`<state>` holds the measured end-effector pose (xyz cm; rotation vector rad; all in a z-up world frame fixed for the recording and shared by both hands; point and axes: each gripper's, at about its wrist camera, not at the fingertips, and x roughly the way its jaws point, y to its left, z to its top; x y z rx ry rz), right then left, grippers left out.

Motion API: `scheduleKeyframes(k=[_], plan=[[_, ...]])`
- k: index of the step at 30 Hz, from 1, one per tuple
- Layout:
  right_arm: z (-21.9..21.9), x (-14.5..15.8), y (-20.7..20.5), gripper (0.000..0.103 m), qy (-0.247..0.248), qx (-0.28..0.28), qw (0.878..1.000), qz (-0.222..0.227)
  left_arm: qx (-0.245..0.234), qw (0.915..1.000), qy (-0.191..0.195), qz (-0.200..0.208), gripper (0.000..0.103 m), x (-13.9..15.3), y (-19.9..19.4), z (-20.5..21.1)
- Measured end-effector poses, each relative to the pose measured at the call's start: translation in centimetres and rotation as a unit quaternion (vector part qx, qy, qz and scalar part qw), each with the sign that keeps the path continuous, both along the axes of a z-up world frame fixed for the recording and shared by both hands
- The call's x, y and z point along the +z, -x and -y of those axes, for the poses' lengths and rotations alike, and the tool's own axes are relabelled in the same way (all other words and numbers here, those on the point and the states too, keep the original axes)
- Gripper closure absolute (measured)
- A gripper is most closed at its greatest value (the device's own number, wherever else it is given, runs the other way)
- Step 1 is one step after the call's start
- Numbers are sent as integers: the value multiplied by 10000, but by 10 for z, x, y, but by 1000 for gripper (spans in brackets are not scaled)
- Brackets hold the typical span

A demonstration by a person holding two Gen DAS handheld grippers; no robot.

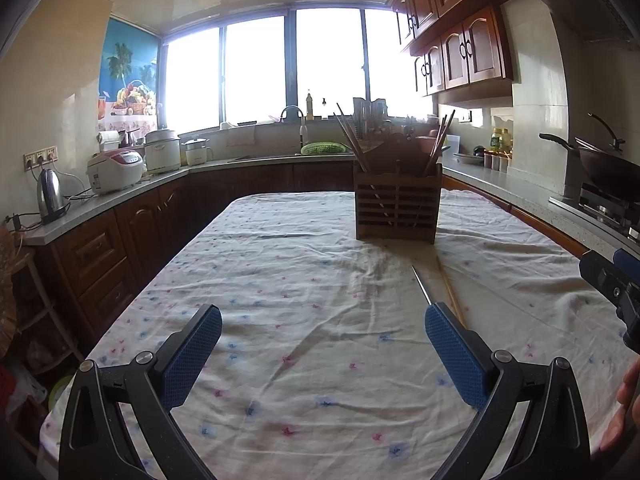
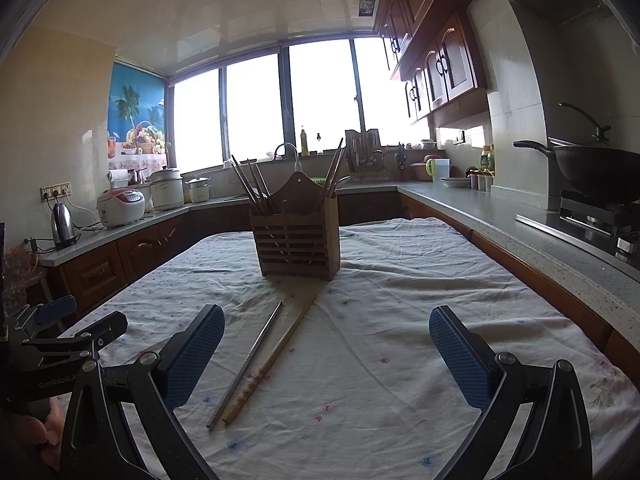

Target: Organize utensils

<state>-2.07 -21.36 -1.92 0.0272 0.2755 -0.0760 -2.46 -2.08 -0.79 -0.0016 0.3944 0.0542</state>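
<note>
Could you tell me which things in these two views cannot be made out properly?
- Left wrist view: the metal chopstick and wooden chopstick run behind the left gripper finger.
- Both views: the wooden holder slats hide the lower ends of its chopsticks.
- The windows are overexposed.

The left tool (image 1: 323, 354) hangs over the table (image 1: 280, 280) with its blue pads wide apart, nothing between them. Ahead stands a slatted wooden holder (image 1: 397, 204) with chopsticks (image 1: 352, 140) leaning out. A metal chopstick (image 1: 422, 285) and a wooden chopstick (image 1: 450, 292) lie side by side just past the right pad (image 1: 452, 356). The right tool (image 1: 612, 284) shows at the frame's edge.
</note>
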Motion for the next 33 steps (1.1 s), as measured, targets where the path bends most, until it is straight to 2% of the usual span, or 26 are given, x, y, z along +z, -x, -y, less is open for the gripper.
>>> scheduleKeyframes(k=[33], plan=[[-3,8,-4,0,-159,136,9998,-4,-38,9999,-14,-113,1,2,-5,8]])
